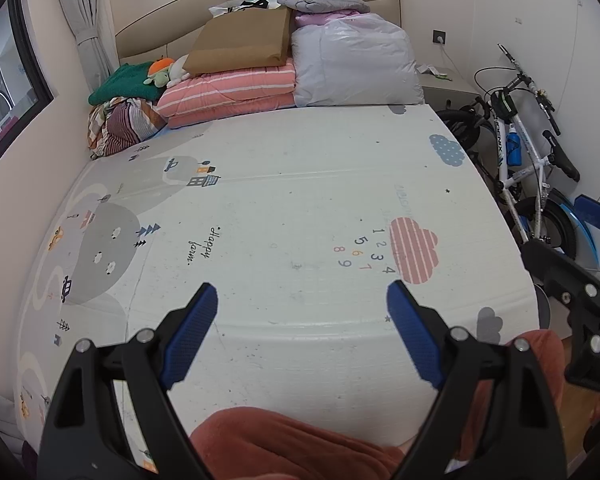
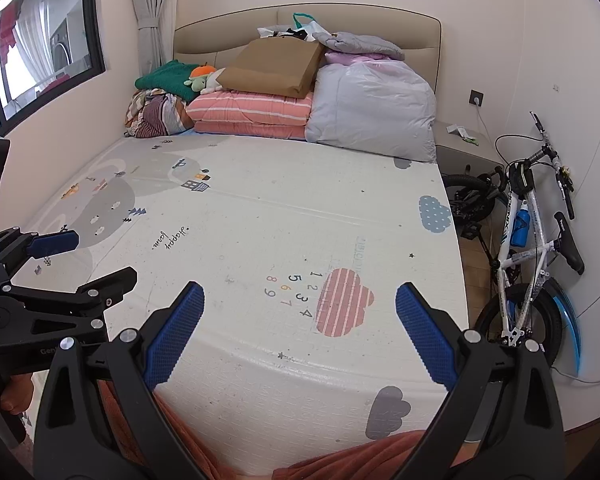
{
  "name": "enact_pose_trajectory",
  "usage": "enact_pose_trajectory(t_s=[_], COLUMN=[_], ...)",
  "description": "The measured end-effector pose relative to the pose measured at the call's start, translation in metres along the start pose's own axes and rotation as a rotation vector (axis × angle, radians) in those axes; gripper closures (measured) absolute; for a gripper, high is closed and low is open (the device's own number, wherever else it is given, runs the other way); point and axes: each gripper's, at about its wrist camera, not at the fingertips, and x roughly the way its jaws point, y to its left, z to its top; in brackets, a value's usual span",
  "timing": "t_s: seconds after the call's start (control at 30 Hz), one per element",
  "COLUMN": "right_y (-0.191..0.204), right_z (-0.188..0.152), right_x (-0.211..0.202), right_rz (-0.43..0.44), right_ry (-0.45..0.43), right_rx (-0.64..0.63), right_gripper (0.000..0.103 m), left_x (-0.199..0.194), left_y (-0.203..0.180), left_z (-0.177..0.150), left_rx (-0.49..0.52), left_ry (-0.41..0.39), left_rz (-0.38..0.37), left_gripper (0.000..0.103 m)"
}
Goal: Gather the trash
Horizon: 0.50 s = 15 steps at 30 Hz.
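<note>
We hold the left tongs (image 1: 302, 306) with their blue-padded fingers (image 1: 198, 328) spread wide and nothing between them, above the near edge of the bed. The right tongs (image 2: 298, 306) are spread just as wide, also with nothing in them, and sit beside the left ones; from the right wrist view the left tongs show at the left edge, from the left wrist view the right tongs show at the right edge.

Below and ahead of both tongs lies a printed play mat (image 1: 284, 208) covering the bed, with a striped pink cloud (image 2: 342, 306) and numbers just ahead of the right tongs, and the words "happy farm" farther to the left. Near the tongs, at the bottom, we see rust-coloured fabric (image 1: 296, 446) over the person's legs.

Far ahead, against the headboard (image 2: 416, 34), bedding is piled: a pink striped quilt (image 1: 228, 94), a grey bagged duvet (image 2: 374, 106), a brown paper bag (image 1: 242, 38) on top, a green blanket (image 2: 168, 78) and a plush toy (image 1: 160, 74) to the left. Well to the right of the tongs, a white bicycle (image 2: 534, 240) leans by the wall beside a nightstand (image 2: 466, 152). On that nightstand lie small scraps of paper and wrappers (image 2: 464, 134), the only trash we can make out, well apart from both tongs.
</note>
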Motion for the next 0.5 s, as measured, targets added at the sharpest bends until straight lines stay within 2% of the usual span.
enact_pose_trajectory(t_s=[0.5], right_y=[-0.0034], right_z=[0.0021], right_x=[-0.0004], right_rz=[-0.004], right_ry=[-0.001], right_rx=[0.012], right_gripper=[0.010], left_x=[0.0009], left_y=[0.0017], left_z=[0.0013], left_rx=[0.003], left_ry=[-0.001], left_rz=[0.000], left_gripper=[0.017])
